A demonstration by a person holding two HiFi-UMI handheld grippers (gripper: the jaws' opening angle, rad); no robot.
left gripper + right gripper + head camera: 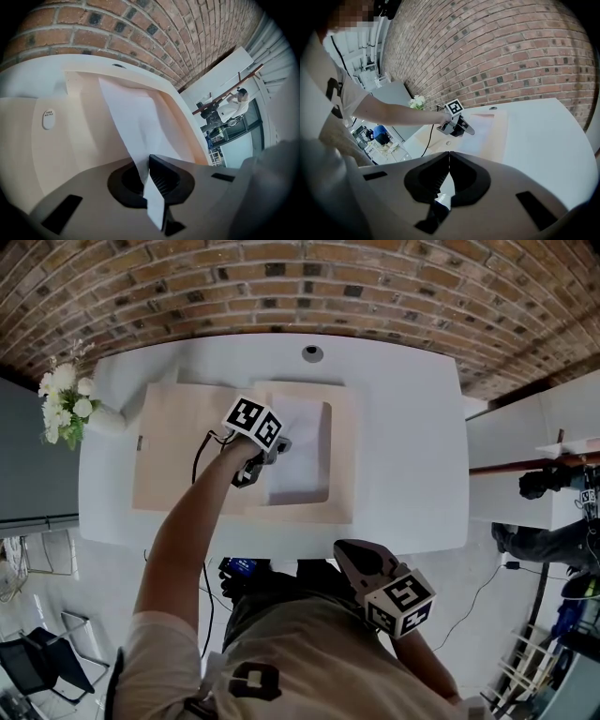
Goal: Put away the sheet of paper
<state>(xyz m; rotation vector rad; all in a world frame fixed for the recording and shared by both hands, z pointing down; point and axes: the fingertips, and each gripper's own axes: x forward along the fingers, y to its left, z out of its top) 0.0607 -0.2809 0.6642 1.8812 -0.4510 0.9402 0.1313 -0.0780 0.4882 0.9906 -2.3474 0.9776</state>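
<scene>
White table top (412,446) ends at a brick wall (281,277) along its far edge. A flower bouquet (61,404) stands at the left corner. A beige file folder (178,456) lies open at mid-table, and its near edge runs just beside the table's near edge. A wide bare strip of table lies right of the folder.

The left gripper (149,161) has its 2 jaws clamped on the left edge of the sheet of paper (302,451). The sheet lies on the folder's right half and rises at the gripped edge. An oval label (48,119) sits on the folder's left half; its print is too small to read.

The right gripper (448,161) is held off the table near the person's torso, with its 2 jaws closed together on nothing.
</scene>
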